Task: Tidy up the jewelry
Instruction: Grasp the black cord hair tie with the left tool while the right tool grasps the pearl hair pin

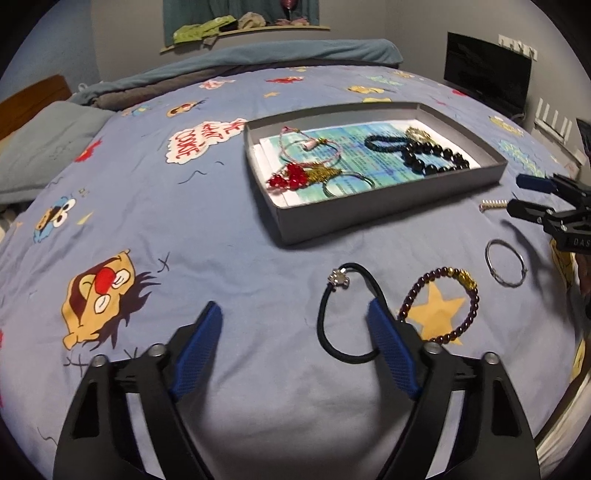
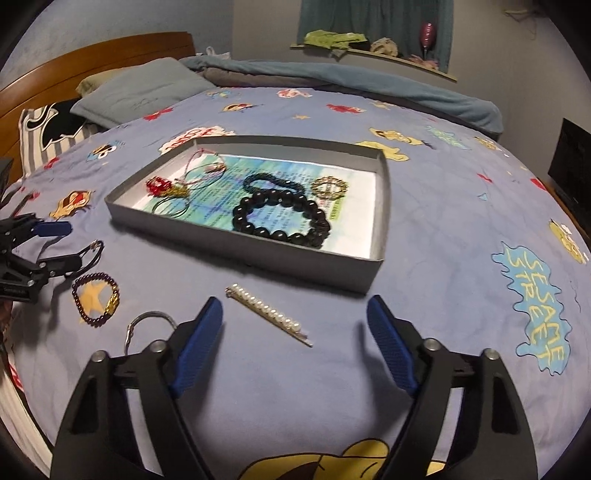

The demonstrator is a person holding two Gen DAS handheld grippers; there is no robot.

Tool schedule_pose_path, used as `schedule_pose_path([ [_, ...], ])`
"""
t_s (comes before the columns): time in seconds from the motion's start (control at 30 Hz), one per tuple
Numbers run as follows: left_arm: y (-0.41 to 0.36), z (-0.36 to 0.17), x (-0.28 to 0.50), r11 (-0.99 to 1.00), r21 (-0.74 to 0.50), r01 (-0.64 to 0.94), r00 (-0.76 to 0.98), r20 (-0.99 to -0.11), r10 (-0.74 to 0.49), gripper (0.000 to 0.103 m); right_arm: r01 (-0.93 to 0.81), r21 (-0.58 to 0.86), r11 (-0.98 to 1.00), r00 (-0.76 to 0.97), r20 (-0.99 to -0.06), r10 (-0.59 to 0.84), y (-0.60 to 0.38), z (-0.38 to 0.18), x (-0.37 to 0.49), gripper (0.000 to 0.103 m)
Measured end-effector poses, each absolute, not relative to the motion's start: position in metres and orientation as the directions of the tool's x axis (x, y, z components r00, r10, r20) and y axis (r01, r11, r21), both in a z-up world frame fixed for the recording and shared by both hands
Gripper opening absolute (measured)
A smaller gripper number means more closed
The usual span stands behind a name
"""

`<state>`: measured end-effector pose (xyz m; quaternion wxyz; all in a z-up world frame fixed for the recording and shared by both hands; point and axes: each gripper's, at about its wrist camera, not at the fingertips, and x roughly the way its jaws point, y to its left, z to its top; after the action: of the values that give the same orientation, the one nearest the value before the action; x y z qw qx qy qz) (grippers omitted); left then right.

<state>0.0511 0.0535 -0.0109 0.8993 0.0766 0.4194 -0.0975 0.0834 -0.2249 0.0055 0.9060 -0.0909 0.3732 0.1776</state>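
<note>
Left gripper [image 1: 295,314] is held wide over the black hair tie [image 1: 341,314], nothing gripped. Right gripper [image 2: 295,314] is held wide around the pearl hair clip [image 2: 267,315], just before the grey tray [image 2: 240,247].

- A bedroom in a home — the bed [image 2: 332,369] fills both views, spread with a blue cartoon-print sheet [image 1: 221,221].
- At the bed's head: a wooden headboard [image 2: 92,62], a grey-blue pillow [image 2: 140,88], a bunched blanket [image 2: 332,77].
- Beyond the bed's far edge — a curtained window [image 2: 376,22] with a cluttered sill [image 2: 369,50].
- Beside the bed, a dark screen [image 1: 487,70].
</note>
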Motion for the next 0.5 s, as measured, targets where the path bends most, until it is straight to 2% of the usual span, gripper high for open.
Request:
schedule_pose_path([
  [0.13,0.048,-0.014,0.051,0.962,0.063,0.265,0.617,-0.778,-0.119,0.06,-0.42,-0.056,0.906,0.648,-0.717,0.257,-0.217,0.002,0.081,0.061],
  [0.23,0.045,-0.014,0.05,0.957,0.046,0.286,0.607,-0.781,-0.144,0.047,-0.439,-0.056,0.897,0.631,-0.73,0.264,-0.212,-0.002,0.083,0.05],
  [0.33,0.041,-0.016,0.051,0.952,0.035,0.304,0.595,-0.787,-0.161,0.034,-0.444,-0.06,0.894,0.632,-0.728,0.265,-0.209,-0.002,0.083,0.049],
  [0.5,0.038,-0.019,0.052,0.951,0.036,0.308,0.588,-0.793,-0.16,0.03,-0.455,-0.07,0.888,0.63,-0.73,0.265,-0.206,-0.005,0.086,0.044],
])
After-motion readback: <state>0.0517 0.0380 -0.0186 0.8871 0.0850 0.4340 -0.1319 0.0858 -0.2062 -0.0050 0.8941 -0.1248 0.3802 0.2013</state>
